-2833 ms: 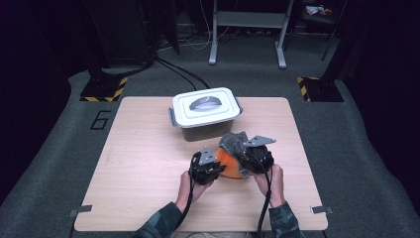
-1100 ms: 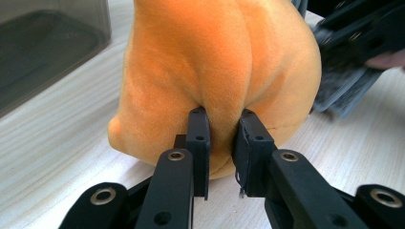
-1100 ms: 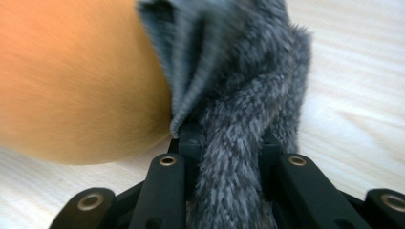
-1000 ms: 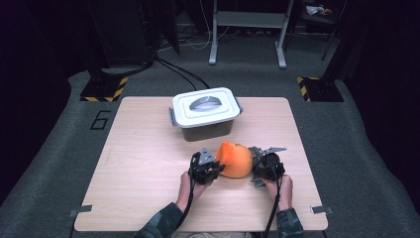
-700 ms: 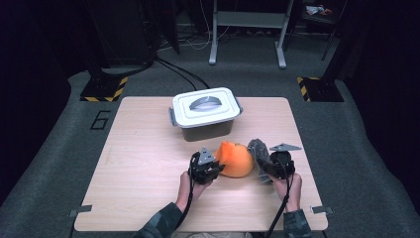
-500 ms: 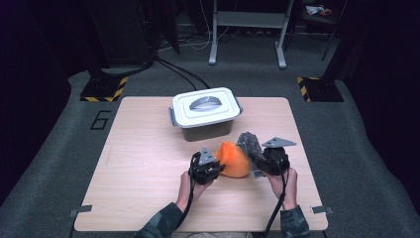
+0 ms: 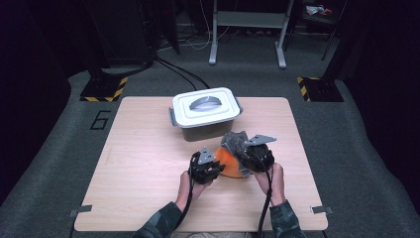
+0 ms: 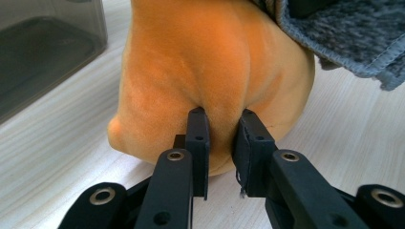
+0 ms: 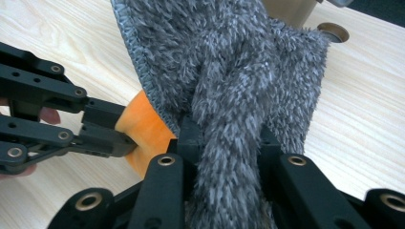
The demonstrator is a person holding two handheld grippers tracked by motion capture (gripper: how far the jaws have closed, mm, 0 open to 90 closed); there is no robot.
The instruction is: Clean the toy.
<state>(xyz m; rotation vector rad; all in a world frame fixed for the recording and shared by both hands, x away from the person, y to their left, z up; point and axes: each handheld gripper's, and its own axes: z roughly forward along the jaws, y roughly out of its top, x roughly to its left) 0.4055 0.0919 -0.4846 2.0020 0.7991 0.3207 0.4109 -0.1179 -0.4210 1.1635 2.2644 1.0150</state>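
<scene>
My left claw (image 7: 207, 167) pinches a fold of the orange cloth (image 7: 231, 162); in the left gripper view my claw (image 8: 220, 125) has its jaws narrow, with a ridge of the orange cloth (image 8: 210, 71) squeezed between the pads. The cloth sits bunched on the wooden table (image 7: 143, 148), at about 3 o'clock from that claw and touching it.

Moving right, my right claw (image 7: 252, 156) sits at 3 o'clock of the orange cloth and grips the grey towel (image 7: 236, 141), which drapes over the top of the cloth at its 12 o'clock edge. In the right gripper view my claw (image 9: 224, 138) is clamped on a thick twist of the grey towel (image 9: 229, 71), the shaggy pile spilling over both jaws; the orange cloth (image 9: 143, 126) peeks out under the towel's stitched hem at 9 o'clock, where my left claw (image 9: 125, 135) bites it.

Beyond both claws, at 12 o'clock, stands the lidded white bin (image 7: 205, 111), near the cloths but apart from them.
</scene>
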